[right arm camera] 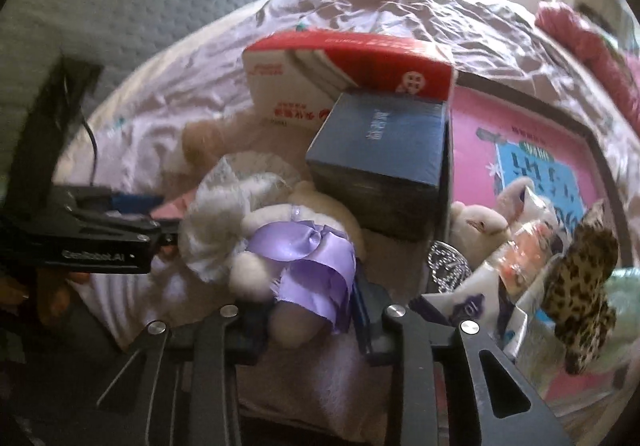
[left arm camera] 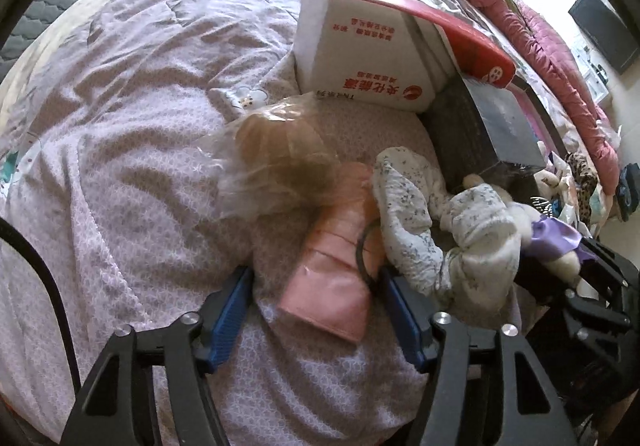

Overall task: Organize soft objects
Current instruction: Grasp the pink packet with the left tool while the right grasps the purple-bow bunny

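Two boxes stand together on the bed: a white-and-red box point(left arm camera: 360, 58) and, touching it, a dark box point(right arm camera: 380, 162). Just in front of the dark box, one plush toy in a purple ribbon point(right arm camera: 296, 250) sits pinched in the right gripper point(right arm camera: 308, 310). The left gripper point(left arm camera: 316, 286) gapes half open around one pink packet point(left arm camera: 340, 266), pads clear, with open quilt point(left arm camera: 132, 150) beyond.
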`<act>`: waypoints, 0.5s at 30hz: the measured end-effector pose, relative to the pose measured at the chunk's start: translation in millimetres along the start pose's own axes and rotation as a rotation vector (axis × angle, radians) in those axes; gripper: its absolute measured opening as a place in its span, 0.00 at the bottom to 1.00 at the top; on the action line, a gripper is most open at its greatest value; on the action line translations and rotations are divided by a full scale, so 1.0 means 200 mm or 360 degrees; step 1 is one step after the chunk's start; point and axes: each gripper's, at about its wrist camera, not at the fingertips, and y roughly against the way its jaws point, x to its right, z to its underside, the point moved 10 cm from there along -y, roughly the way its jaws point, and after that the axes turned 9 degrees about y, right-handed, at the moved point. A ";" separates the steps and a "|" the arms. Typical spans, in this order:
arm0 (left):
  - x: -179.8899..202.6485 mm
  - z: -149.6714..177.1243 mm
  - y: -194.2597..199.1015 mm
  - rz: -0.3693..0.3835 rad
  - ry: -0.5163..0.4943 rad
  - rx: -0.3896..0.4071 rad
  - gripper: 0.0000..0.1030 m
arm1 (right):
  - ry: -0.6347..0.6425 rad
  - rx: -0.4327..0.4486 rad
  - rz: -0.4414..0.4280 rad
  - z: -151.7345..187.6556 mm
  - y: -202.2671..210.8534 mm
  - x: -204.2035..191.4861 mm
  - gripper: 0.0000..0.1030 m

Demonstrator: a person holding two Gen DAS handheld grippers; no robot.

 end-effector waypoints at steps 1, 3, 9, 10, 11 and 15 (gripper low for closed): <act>0.00 0.01 0.00 0.0005 0.0001 -0.0007 0.61 | -0.0003 0.0008 -0.0009 0.00 0.01 0.00 0.33; -0.01 0.02 0.01 0.0011 -0.0025 -0.0017 0.60 | -0.0019 0.0021 -0.0037 -0.01 0.03 -0.01 0.33; 0.01 0.02 0.00 -0.0033 -0.0060 -0.0016 0.60 | -0.0074 0.0049 -0.0073 0.00 0.07 -0.01 0.33; 0.03 0.01 0.00 -0.0039 -0.0067 -0.0014 0.60 | -0.0080 0.0052 -0.0078 0.00 0.07 -0.01 0.33; 0.04 0.01 -0.01 -0.0050 -0.0073 -0.0020 0.60 | -0.0087 0.0055 -0.0088 -0.01 0.07 -0.01 0.33; 0.07 -0.02 -0.04 -0.0076 -0.0099 -0.0024 0.60 | -0.0110 0.0070 -0.0098 -0.02 0.08 0.00 0.33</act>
